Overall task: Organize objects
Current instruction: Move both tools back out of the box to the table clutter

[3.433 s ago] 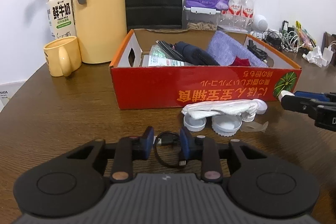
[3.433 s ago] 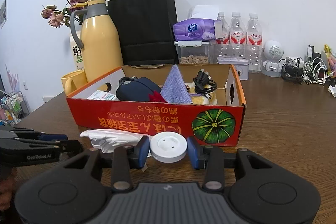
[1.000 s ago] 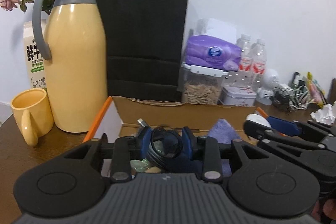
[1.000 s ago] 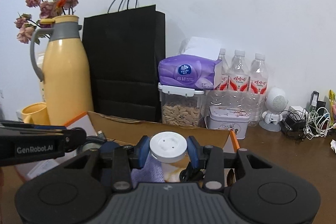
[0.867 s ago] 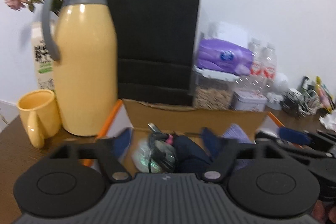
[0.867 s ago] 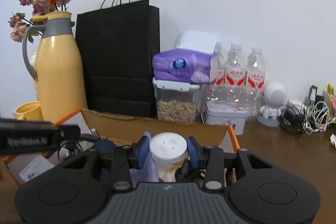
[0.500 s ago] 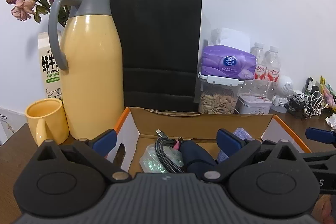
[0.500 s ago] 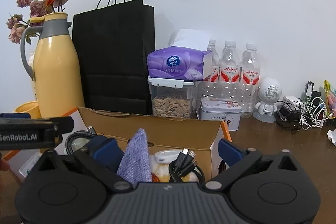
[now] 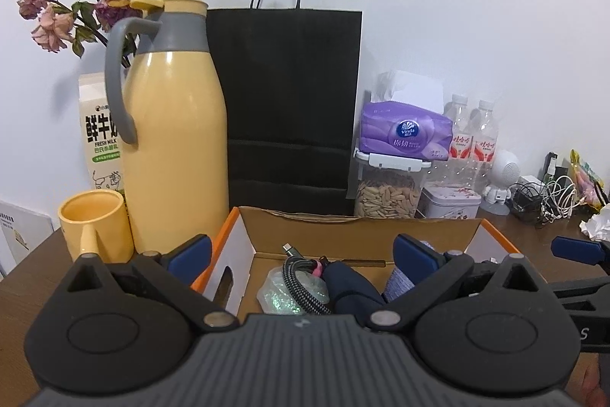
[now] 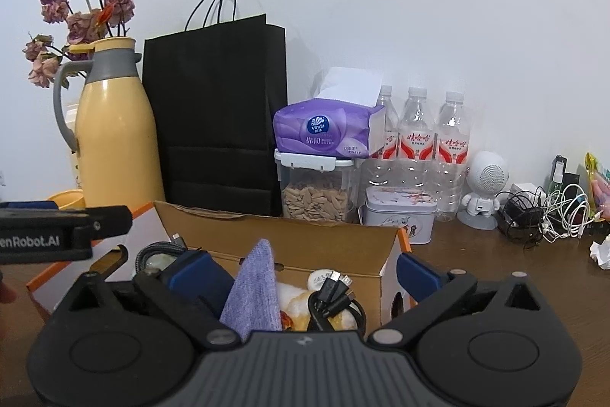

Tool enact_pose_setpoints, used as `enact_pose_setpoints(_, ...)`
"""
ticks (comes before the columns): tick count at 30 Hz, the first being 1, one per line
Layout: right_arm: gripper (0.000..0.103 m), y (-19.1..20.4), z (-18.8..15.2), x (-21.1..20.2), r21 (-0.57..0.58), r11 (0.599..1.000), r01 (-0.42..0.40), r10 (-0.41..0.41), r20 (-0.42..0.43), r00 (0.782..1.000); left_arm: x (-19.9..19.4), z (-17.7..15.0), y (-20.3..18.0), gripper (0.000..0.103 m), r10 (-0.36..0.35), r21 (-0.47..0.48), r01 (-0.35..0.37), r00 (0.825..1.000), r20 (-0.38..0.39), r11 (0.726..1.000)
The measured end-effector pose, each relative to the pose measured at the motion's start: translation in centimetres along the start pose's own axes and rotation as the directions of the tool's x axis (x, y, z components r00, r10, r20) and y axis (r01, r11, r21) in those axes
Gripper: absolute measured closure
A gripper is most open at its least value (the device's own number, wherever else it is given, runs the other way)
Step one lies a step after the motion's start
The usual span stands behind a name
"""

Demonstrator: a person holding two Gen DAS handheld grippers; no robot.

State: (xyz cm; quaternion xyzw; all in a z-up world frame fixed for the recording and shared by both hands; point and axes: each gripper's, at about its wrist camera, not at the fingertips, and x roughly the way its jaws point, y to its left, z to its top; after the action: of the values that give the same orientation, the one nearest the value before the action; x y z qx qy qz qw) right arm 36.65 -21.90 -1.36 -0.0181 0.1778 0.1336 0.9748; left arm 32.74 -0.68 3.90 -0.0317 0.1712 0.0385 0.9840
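An open cardboard box [image 9: 358, 229] with an orange rim lies just below both grippers. My left gripper [image 9: 303, 252] is open and empty above the box's left half, over a coiled braided cable [image 9: 301, 279] and a dark blue pouch [image 9: 350, 288]. My right gripper [image 10: 305, 273] is open and empty above the right half of the box [image 10: 289, 235]. Under it lie a purple cloth [image 10: 253, 288], a white round disc [image 10: 322, 279] and a black cable [image 10: 335, 296]. Each gripper shows at the edge of the other's view.
Behind the box stand a yellow thermos jug [image 9: 171, 140], a yellow mug [image 9: 93, 224], a milk carton [image 9: 97, 132] and a black paper bag [image 9: 289, 102]. Further right are a tissue pack [image 10: 324, 132] on a seed jar, a tin, water bottles [image 10: 415, 136] and tangled chargers [image 10: 545, 216].
Both grippers went from shut to wide open. The coiled cable left the left jaws and the white disc left the right jaws; both now lie in the box. Both grippers drew back a little.
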Motion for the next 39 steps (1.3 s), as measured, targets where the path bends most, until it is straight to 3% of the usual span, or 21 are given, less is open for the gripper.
enact_pose_setpoints(16,0.0,0.0,-2.9,-6.8,-0.044,0.999,-0.007,0.007,0.003,1.0,-5.9,-3.7,1.3,0.0,-0.035,0.054,0.037,0.999,-0.029,0.998)
enact_pose_setpoints(25,0.0,1.3,-7.1,-8.9,-0.092,0.995,-0.047,0.037,-0.11,0.993,-7.5,-8.0,1.1,0.0,-0.038,0.108,0.054,0.99,-0.139,0.993)
enact_pose_setpoints(34,0.0,0.8,-9.1,-8.8,-0.055,0.997,-0.053,0.042,-0.188,0.981,-7.9,-9.2,1.7,0.0,-0.022,0.098,0.042,0.981,-0.195,0.994)
enact_pose_setpoints(39,0.012,1.0,-9.5,-7.9,-0.059,0.997,-0.059,0.044,-0.23,0.972,-7.3,-9.5,1.8,0.0,-0.025,0.094,0.048,0.973,-0.231,0.994)
